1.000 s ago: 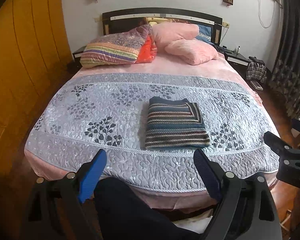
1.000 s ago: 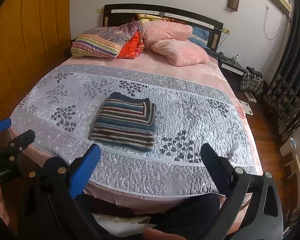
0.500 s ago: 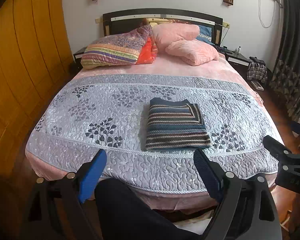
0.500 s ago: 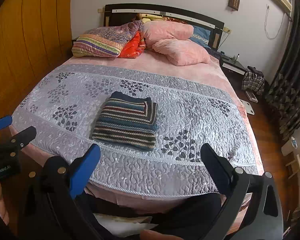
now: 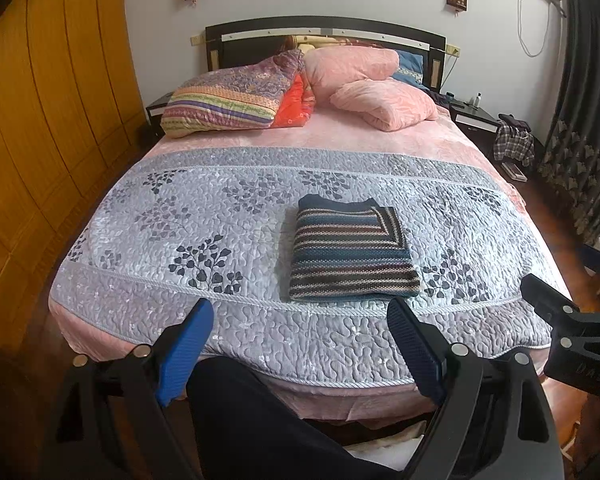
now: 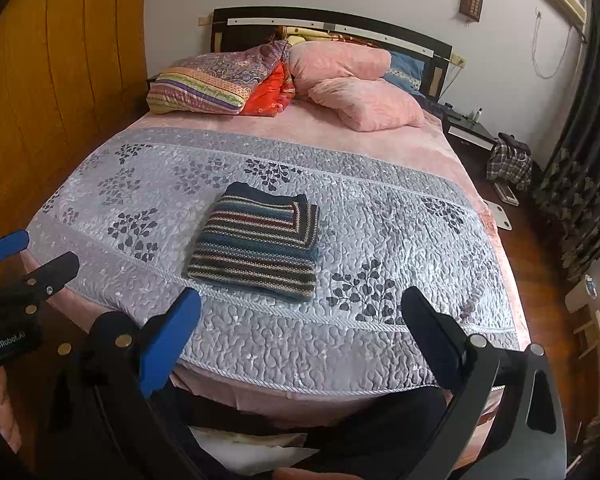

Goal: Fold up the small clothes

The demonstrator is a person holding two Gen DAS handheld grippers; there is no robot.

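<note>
Room light soft, even, kinda dim overall. My quilt (image 5: 260, 216) picks up mild sheen, no harsh glare. Shadows weak, just faint one under folded sweater (image 5: 352, 252). Heavy fisheye bend: wardrobe (image 5: 40, 128) and curtain (image 6: 588, 152) curve hard, corners go black. Centre sharp, my tongs' near parts slightly soft, some compression mush on edges.

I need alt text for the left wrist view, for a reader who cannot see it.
A folded striped sweater lies flat on a grey quilt near the foot of a bed, with pillows at the headboard. The open left claw is in the foreground, holding nothing. The right claw shows at the right edge.
</note>
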